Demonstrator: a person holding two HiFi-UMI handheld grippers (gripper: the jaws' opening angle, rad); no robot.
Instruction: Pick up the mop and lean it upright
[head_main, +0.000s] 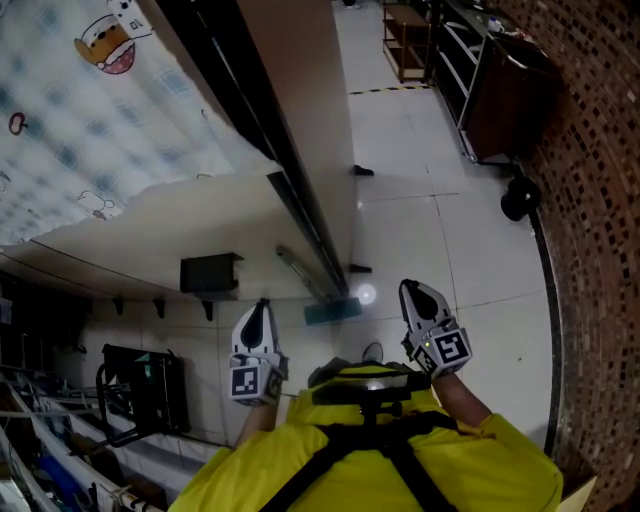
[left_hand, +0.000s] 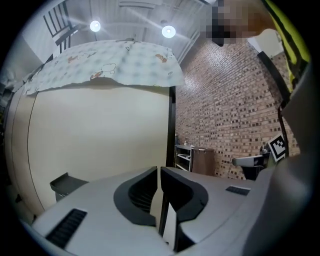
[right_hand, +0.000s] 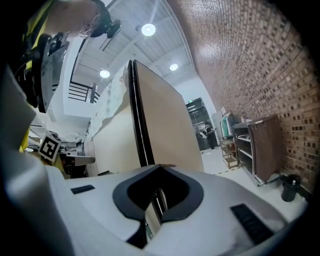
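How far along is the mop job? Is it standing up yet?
Seemingly done: the mop seems propped against the partition, teal head on the floor, though this steep view leaves that unsure. In hand: nothing; left gripper and right gripper are both shut and empty. Left: probably nothing.

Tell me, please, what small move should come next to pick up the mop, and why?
Probably open the left gripper and lower it toward the mop. Both it and the right gripper have their jaws together and hold nothing. The mop seems to lie untouched on the floor at the foot of the partition, with its handle nearer the left gripper in the head view.
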